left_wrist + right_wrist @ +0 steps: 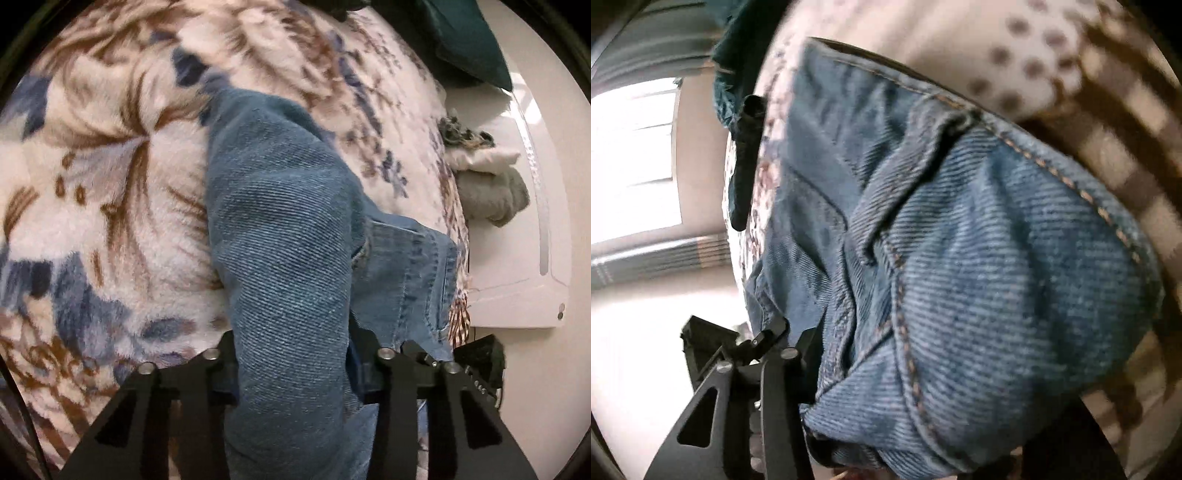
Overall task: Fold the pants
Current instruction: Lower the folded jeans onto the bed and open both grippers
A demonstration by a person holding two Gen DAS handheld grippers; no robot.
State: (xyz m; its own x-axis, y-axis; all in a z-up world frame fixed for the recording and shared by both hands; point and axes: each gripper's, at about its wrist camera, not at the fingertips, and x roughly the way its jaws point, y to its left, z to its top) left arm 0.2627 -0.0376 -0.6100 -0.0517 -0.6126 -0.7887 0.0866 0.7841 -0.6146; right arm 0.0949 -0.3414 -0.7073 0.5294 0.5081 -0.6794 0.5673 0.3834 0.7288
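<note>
Blue denim pants (280, 229) lie across a fleecy floral blanket (110, 177). One thick fold rises from the blanket and runs down between the black fingers (225, 354) of my left gripper (295, 363), which is shut on it. In the right wrist view the waistband end of the pants (979, 258), with orange stitching, fills the frame. My right gripper (886, 398) is shut on this bunch. Its left finger (798, 362) presses the cloth, and the other finger is hidden under the denim.
The blanket's edge drops off at the right beside a white appliance (517, 288). Grey and white cloths (487, 192) and a dark green cushion (469, 40) sit at the far right. A striped and dotted fabric (1108, 110) lies behind the waistband. A black rod-like part (746, 158) stands at the left.
</note>
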